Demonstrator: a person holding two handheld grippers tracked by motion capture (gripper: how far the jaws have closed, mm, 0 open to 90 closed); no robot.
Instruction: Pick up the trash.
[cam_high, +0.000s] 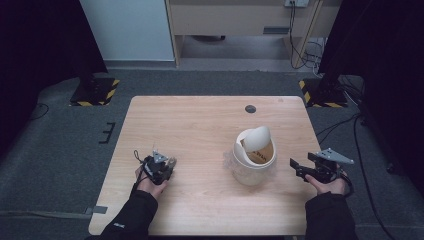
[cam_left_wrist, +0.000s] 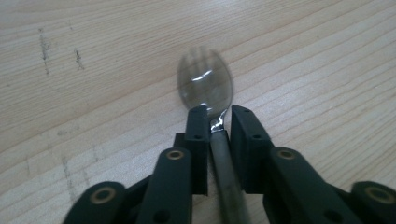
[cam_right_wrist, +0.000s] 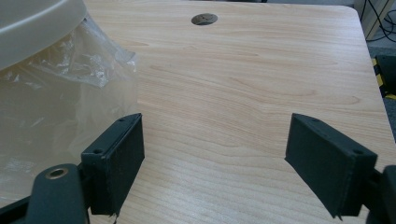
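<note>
Status: your left gripper (cam_left_wrist: 215, 122) has its black fingers (cam_left_wrist: 197, 135) clamped on the neck of a shiny, smooth-bowled metal spoon (cam_left_wrist: 205, 84) low over the pale wood-grain bench (cam_high: 200, 125); no deposit looks made yet. Your right gripper (cam_right_wrist: 217, 163), fingers wide apart and empty, waits just beside the small cream plastic swing-lid bin (cam_high: 254, 156), round, crinkled clear liner inside, its domed flap tilted open.
</note>
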